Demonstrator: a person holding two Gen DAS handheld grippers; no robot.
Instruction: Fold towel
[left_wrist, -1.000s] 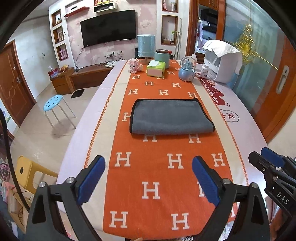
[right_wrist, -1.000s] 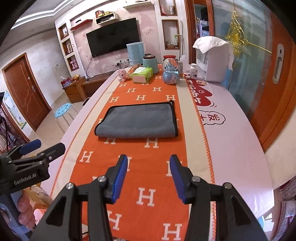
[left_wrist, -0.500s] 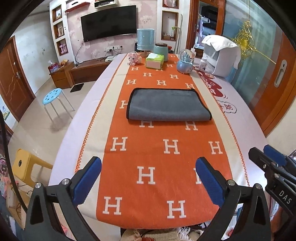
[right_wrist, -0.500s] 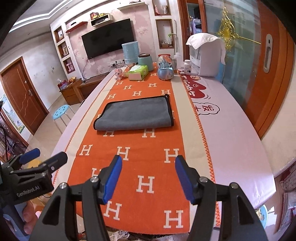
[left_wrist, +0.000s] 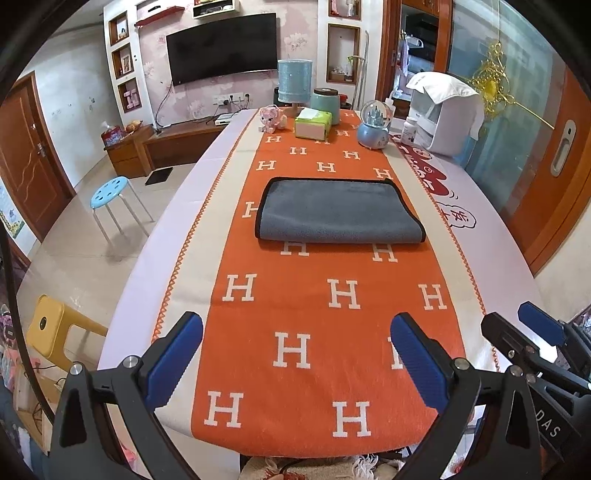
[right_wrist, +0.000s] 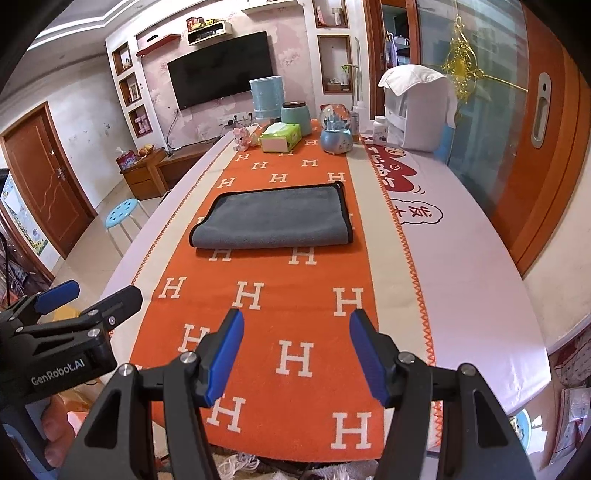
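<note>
I've pulled both grippers (left_wrist: 295, 354) (right_wrist: 295, 350) back from the folded towel (left_wrist: 338, 210), jaws spread and empty, leaving it clear.

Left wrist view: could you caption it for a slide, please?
Open left gripper short of folded grey towel on orange runner.

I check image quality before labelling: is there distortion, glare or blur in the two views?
Left wrist view: strong fisheye bending, dark corners; folded grey towel with black edging sharp; open left claw sharp. Right wrist view: same bending; soft reflection on the black wall television; open right claw sharp.
</note>
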